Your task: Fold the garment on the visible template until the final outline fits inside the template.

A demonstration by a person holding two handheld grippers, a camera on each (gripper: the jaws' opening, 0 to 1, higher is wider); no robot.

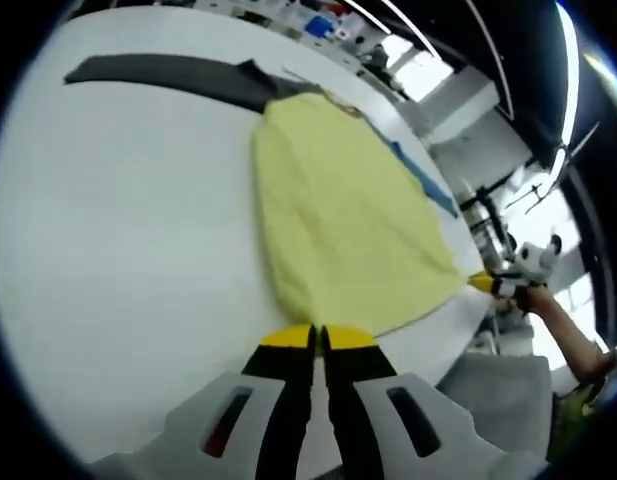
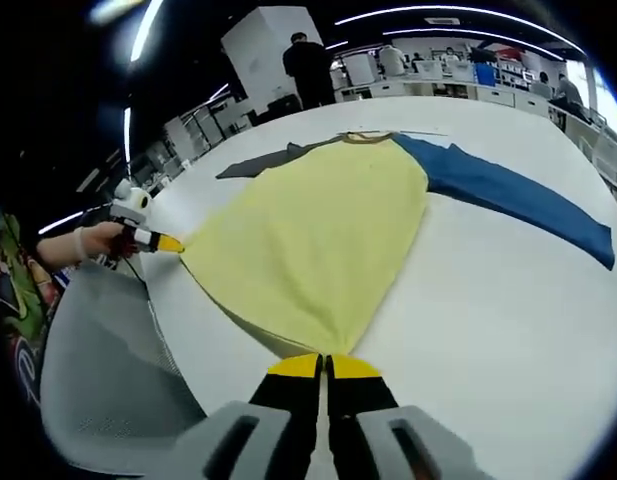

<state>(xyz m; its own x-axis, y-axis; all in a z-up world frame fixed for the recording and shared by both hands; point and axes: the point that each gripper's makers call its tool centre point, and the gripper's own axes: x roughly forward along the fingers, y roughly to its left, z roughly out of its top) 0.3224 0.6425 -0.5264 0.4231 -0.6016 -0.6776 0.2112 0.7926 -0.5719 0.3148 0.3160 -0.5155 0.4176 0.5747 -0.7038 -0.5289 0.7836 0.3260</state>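
Yellow garment (image 2: pixel 318 240), blue and grey sleeves, spread flat

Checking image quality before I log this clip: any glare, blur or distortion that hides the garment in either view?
Left gripper view: bright windows blow out at right, fisheye bends the white table, yet the yellow garment reads sharp. Right gripper view: ceiling strip lights glare at the top, the garment's blue sleeve curves with the lens, the background is soft; both grippers' hem pinches are clear.
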